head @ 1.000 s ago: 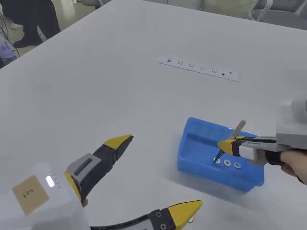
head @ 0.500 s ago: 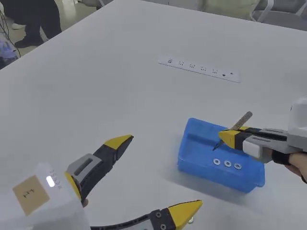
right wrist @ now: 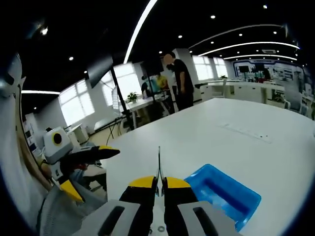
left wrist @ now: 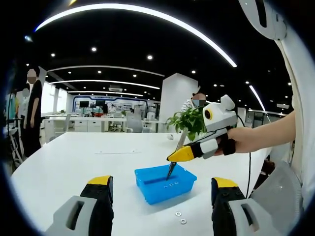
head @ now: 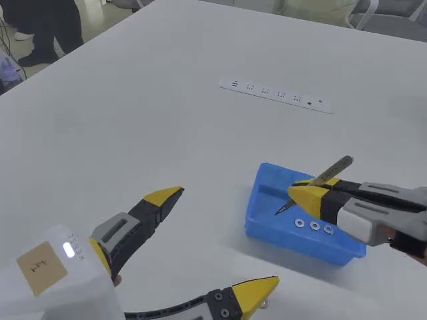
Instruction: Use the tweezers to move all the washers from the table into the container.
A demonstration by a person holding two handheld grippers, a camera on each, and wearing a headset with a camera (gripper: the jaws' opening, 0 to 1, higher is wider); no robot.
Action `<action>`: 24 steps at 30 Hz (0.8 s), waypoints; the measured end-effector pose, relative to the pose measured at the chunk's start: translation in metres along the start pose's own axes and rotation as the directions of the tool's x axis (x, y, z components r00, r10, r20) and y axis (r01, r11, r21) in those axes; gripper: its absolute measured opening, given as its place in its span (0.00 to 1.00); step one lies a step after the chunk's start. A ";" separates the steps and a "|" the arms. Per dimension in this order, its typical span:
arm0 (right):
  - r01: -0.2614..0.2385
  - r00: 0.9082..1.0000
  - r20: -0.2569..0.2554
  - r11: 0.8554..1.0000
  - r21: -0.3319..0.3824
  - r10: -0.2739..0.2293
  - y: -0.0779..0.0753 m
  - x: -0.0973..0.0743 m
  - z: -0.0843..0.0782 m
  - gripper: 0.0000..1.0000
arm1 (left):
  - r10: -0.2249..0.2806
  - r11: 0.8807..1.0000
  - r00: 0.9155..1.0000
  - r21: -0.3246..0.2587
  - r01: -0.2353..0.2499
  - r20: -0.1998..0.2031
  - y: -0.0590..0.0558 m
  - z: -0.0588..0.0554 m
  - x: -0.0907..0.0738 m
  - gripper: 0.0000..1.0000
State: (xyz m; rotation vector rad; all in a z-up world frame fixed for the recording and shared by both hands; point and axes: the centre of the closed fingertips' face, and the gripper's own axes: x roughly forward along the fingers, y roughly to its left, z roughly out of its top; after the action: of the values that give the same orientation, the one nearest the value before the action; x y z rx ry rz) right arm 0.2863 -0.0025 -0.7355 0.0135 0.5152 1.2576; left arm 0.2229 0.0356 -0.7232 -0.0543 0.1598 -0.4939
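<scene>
With the right claw (head: 298, 197) clamped on the tweezers (head: 335, 167) over the bin (head: 279, 237) and the left claw (head: 221, 240) apart, carry the tips to the two loose washers (left wrist: 178, 214) just ahead of the left claw and pinch one rim.

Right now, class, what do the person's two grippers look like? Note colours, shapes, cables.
Both match: the left gripper and right gripper have black jaws with pointed yellow tips and grey side panels. A thin black cable hangs from the right one.
</scene>
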 end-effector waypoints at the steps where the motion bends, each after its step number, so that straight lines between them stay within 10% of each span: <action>1: -0.016 1.000 -0.010 1.000 0.011 0.016 0.004 0.001 -0.006 0.03 | -0.001 1.000 1.000 -0.001 0.001 -0.001 0.000 0.000 0.000 0.84; 14: -0.064 0.992 -0.102 0.990 0.122 0.077 0.027 0.011 -0.060 0.03 | -0.004 1.000 1.000 0.000 0.004 0.003 -0.001 0.001 -0.001 0.84; 24: -0.018 0.990 -0.135 0.983 0.181 0.043 0.016 0.012 -0.084 0.03 | -0.011 1.000 1.000 0.006 0.011 0.014 -0.003 0.004 -0.001 0.84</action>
State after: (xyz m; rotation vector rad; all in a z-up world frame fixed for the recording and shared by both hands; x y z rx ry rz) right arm 0.2427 -0.0094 -0.8100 0.0868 0.7501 1.2444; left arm 0.2212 0.0333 -0.7192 -0.0526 0.1439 -0.5051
